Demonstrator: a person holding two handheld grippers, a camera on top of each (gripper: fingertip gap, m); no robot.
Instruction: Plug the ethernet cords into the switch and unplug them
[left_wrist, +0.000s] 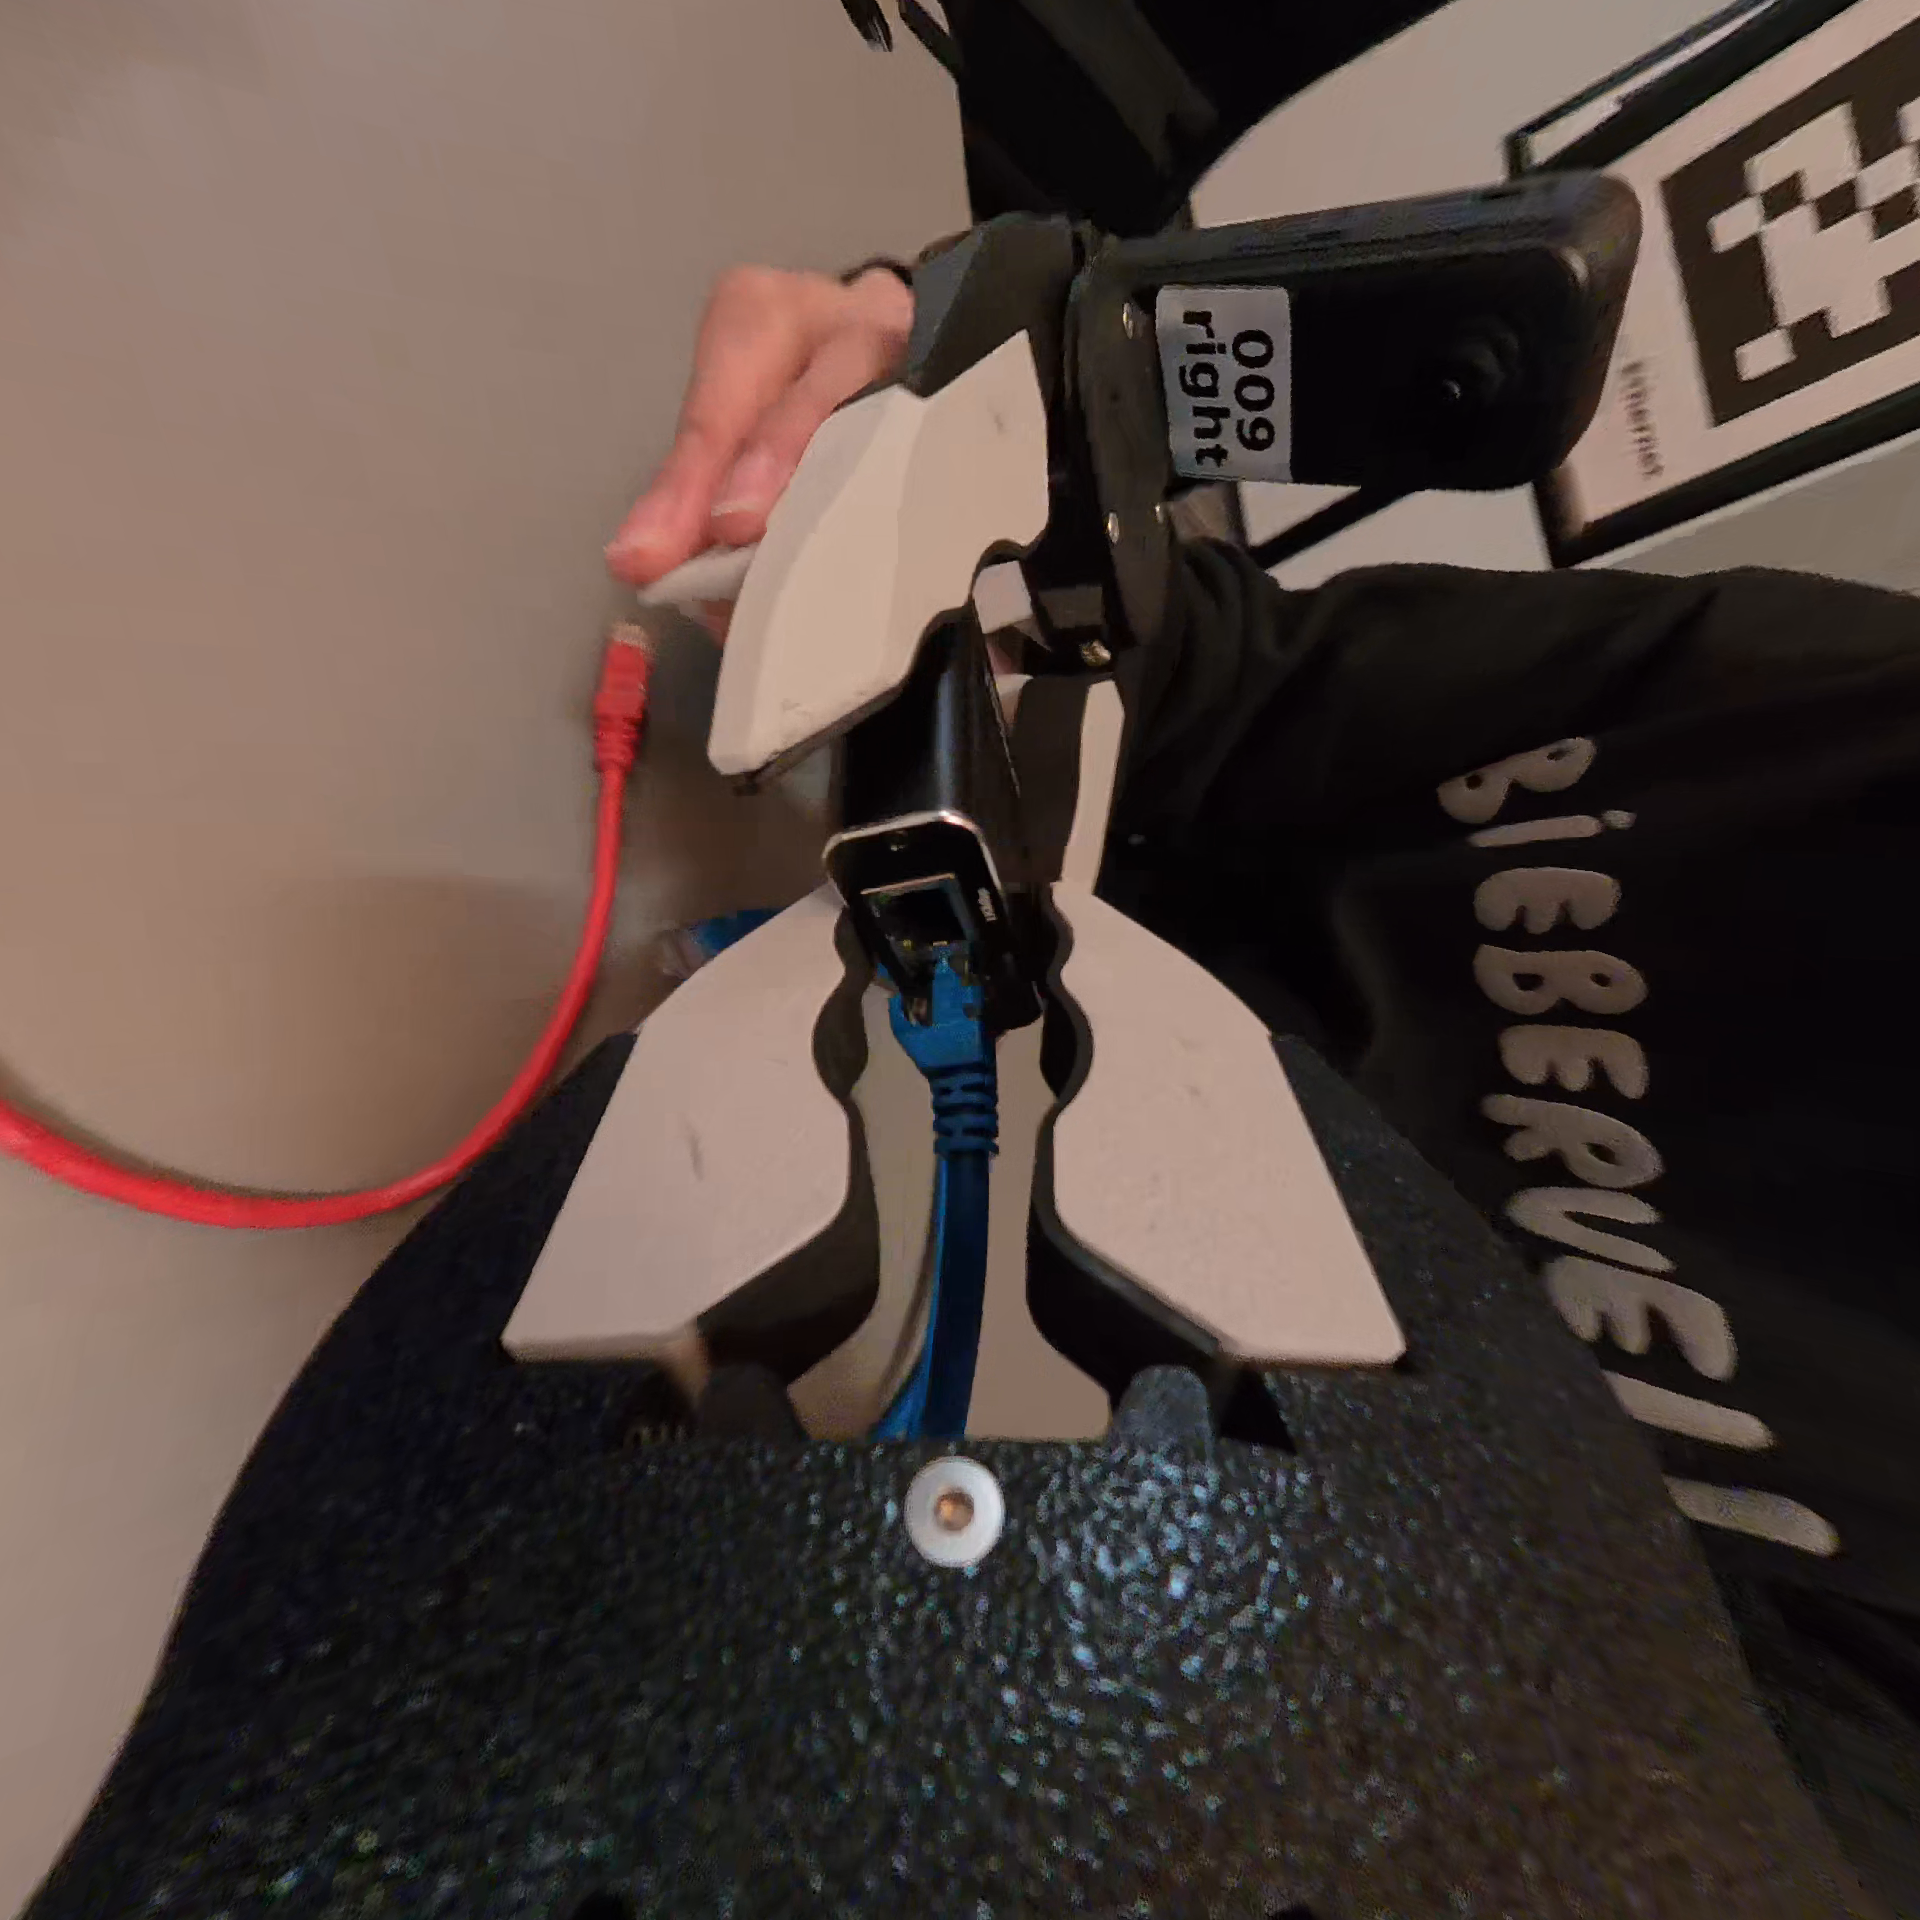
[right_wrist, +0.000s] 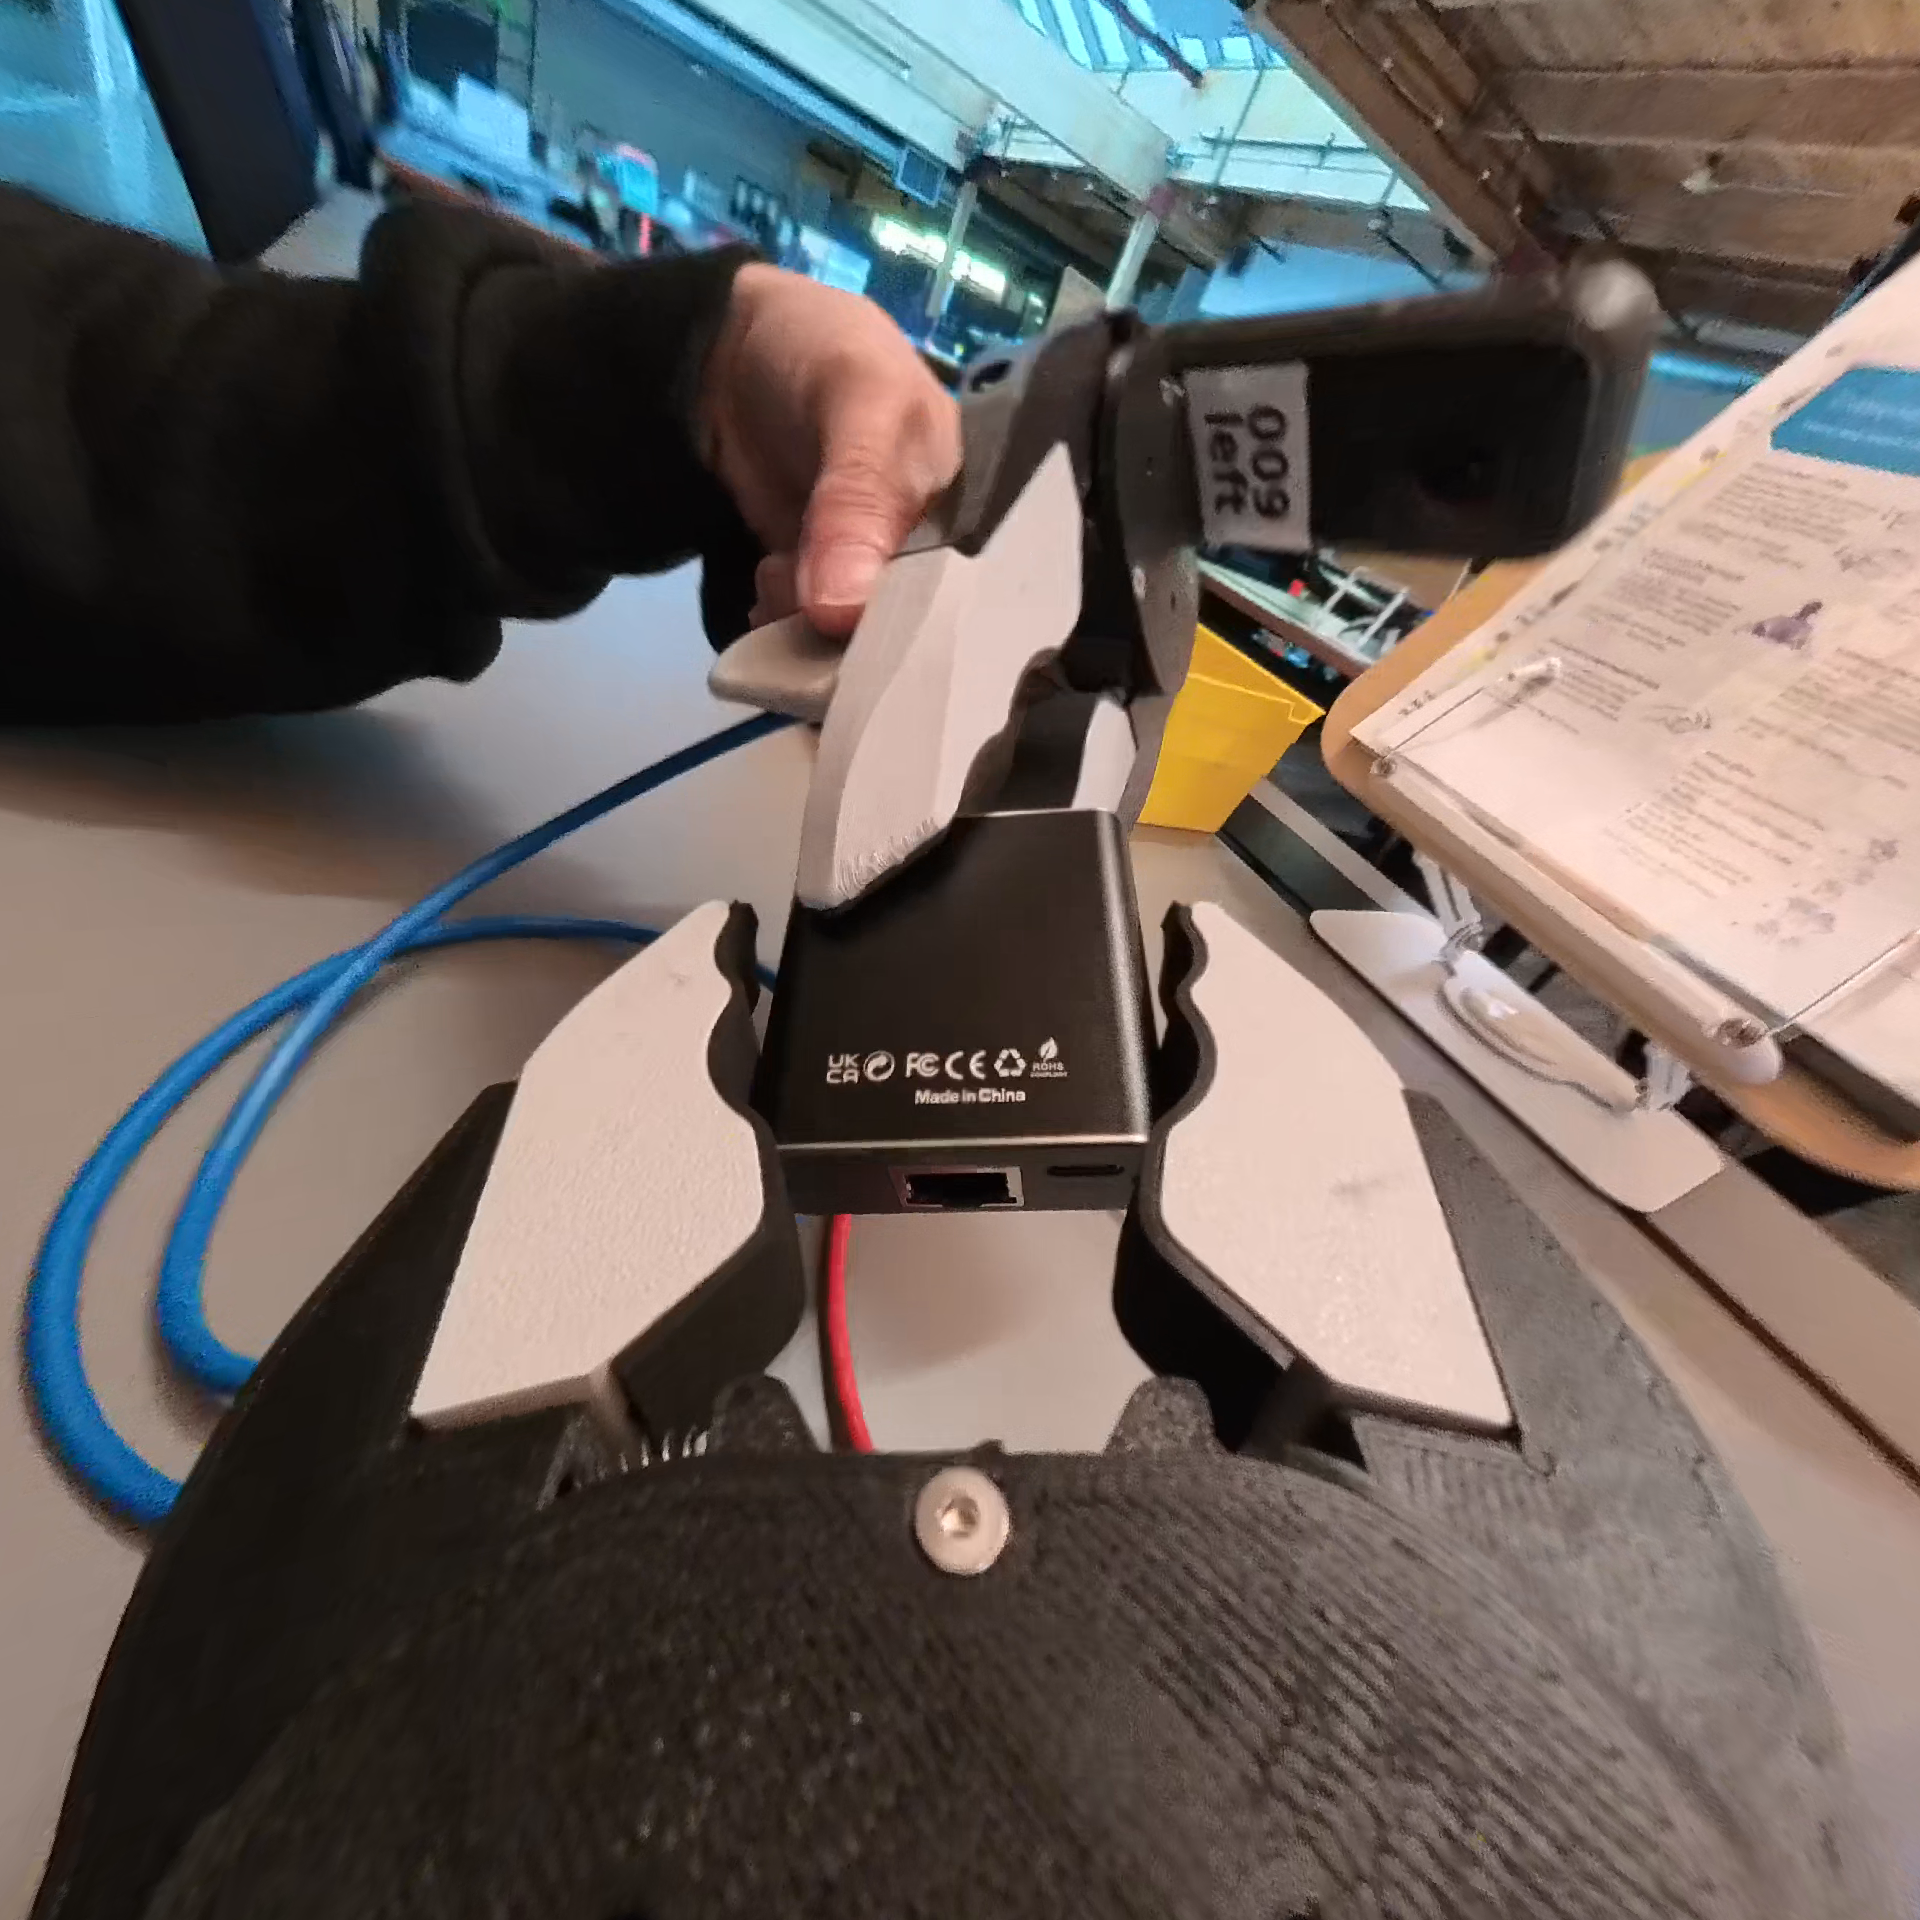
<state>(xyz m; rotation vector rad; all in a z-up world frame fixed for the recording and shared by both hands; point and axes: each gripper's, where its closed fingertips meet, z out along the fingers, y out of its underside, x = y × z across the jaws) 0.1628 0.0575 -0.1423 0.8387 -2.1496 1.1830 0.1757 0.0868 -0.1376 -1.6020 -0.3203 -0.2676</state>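
Note:
A small black switch (right_wrist: 956, 1008) is held off the table between my right gripper (right_wrist: 956, 914) fingers, which are shut on its two sides. An empty port (right_wrist: 961, 1188) faces the right wrist camera. In the left wrist view the switch (left_wrist: 935, 769) is edge-on, with a blue plug (left_wrist: 940, 1029) seated in its near port. My left gripper (left_wrist: 945, 935) straddles that plug, its jaws a little wider than the plug and its tips at the switch's end. The blue cord (right_wrist: 312, 997) loops on the table. The red cord (left_wrist: 582, 987) lies loose, its plug (left_wrist: 623, 686) free.
The grey table (left_wrist: 260, 520) carries both cords. A tilted stand with printed sheets (right_wrist: 1662, 675) is at the right, with a yellow bin (right_wrist: 1216, 727) behind it. A black-and-white marker board (left_wrist: 1818, 208) and a person's black sleeve (left_wrist: 1507, 935) are close behind the switch.

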